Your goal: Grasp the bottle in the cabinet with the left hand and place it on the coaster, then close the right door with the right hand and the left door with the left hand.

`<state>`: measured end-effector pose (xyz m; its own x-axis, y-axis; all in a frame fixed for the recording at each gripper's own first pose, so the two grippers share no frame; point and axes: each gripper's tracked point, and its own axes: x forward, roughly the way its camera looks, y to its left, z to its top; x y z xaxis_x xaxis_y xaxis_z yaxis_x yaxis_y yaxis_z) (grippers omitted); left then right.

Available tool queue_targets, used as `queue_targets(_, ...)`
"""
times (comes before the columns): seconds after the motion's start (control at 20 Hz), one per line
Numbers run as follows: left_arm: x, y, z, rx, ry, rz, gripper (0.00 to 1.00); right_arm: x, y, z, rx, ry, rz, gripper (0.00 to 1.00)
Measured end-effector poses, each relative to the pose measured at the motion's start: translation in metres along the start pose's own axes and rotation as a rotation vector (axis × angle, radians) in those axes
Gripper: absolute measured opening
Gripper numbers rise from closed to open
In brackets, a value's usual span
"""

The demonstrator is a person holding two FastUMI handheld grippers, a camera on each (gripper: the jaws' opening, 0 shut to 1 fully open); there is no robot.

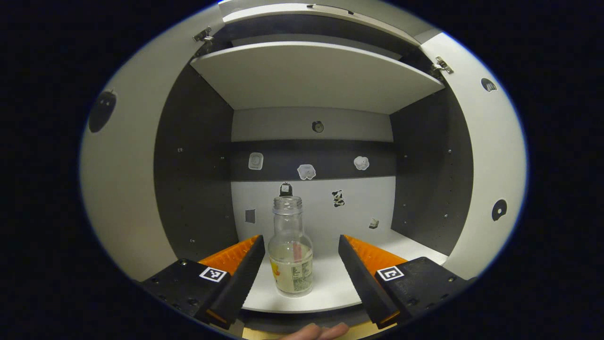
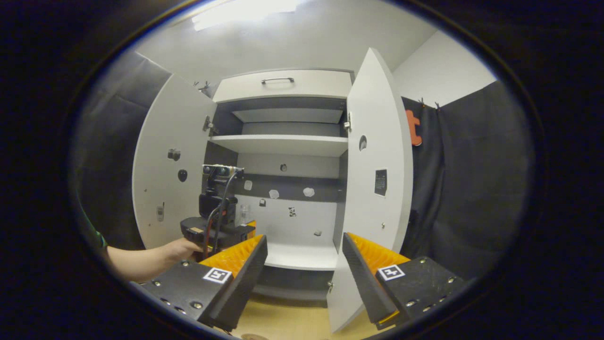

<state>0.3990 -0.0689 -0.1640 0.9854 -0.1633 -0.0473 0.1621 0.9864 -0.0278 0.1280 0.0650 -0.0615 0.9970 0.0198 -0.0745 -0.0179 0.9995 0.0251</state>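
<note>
Bottle: glass bottle (image 1: 290,252) is standing upright on the cabinet's lower shelf (image 1: 330,283), near its front edge, uncapped, with a little pale liquid at the bottom and a label on its lower body.
Left gripper: left gripper (image 1: 299,248) is reaching into the cabinet (image 1: 311,75) with its fingers spread wide; the bottle is sitting between them, with a clear gap on each side, so nothing is being held.
Same gripper from afar: in the right gripper view it (image 2: 222,226) is showing at the cabinet's left side, carried by a hand (image 2: 181,248) with a bare forearm, the bottle (image 2: 243,215) just visible behind it.
Right gripper: right gripper (image 2: 304,248) is hanging back in front of the cabinet, fingers wide apart and gripping nothing.
Doors: left door (image 2: 172,160) and right door (image 2: 375,189) are both standing open; the right door's lower edge is lying between the right gripper's fingers in that view, farther off.
Fingertips: bare fingertips (image 1: 314,332) are showing at the bottom edge of the left gripper view.
</note>
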Motion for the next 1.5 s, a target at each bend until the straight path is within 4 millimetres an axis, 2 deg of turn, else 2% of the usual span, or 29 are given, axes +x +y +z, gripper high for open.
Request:
queue_targets(0.15,0.023,0.012,-0.011,0.013,0.009,0.034,0.99,-0.001,-0.004,-0.002,0.004,0.001,-0.008,0.94)
queue_targets(0.2,0.030,0.011,-0.018,0.019,0.018,0.027,0.99,-0.003,-0.004,-0.001,0.018,0.000,-0.009,0.97)
queue_targets(0.35,0.051,0.017,-0.037,0.027,0.063,0.065,0.99,-0.007,-0.010,0.004,0.022,-0.013,-0.012,0.97)
queue_targets(0.4,0.057,0.018,-0.045,0.014,0.090,0.080,1.00,-0.008,-0.012,0.003,0.014,-0.015,-0.013,0.94)
queue_targets(0.45,0.056,0.016,-0.054,0.020,0.125,0.073,0.99,-0.010,-0.014,0.002,0.006,-0.011,-0.013,0.94)
queue_targets(0.5,0.045,0.013,-0.059,0.021,0.167,0.061,0.96,-0.013,-0.016,0.000,0.000,-0.007,-0.019,0.97)
queue_targets(0.55,0.049,0.009,-0.052,0.028,0.145,0.033,0.81,-0.018,-0.018,0.001,-0.004,-0.009,-0.023,0.94)
queue_targets(0.6,0.045,0.008,-0.048,0.020,0.140,0.027,0.82,-0.023,-0.019,0.002,-0.007,-0.017,-0.022,0.97)
queue_targets(0.75,0.012,0.006,-0.032,0.000,0.118,0.021,0.80,-0.038,-0.026,0.005,0.025,-0.042,-0.021,0.97)
queue_targets(0.9,-0.032,-0.007,-0.017,-0.024,0.100,-0.013,0.80,-0.049,-0.037,0.001,0.039,-0.038,-0.028,0.97)
queue_targets(0.95,-0.047,-0.011,-0.011,-0.025,0.084,-0.025,0.80,-0.054,-0.040,0.002,0.035,-0.041,-0.027,0.94)
queue_targets(1.1,-0.096,-0.026,0.006,-0.025,0.049,-0.051,0.80,-0.071,-0.044,0.001,0.058,-0.045,-0.018,0.97)
queue_targets(1.15,-0.114,-0.033,0.009,-0.024,0.050,-0.064,0.80,-0.078,-0.043,0.001,0.072,-0.046,-0.008,0.94)
queue_targets(1.25,-0.145,-0.044,0.015,-0.029,0.044,-0.084,0.80,-0.092,-0.041,0.000,0.083,-0.048,0.016,0.94)
queue_targets(1.3,-0.161,-0.047,0.017,-0.033,0.040,-0.084,0.80,-0.100,-0.042,0.000,0.082,-0.050,0.022,0.97)
queue_targets(1.45,-0.202,-0.051,0.018,-0.045,0.029,-0.060,0.80,-0.121,-0.040,-0.001,0.089,-0.052,0.049,0.97)
queue_targets(1.5,-0.216,-0.058,0.017,-0.049,0.020,-0.068,0.80,-0.128,-0.039,-0.002,0.094,-0.054,0.058,0.97)
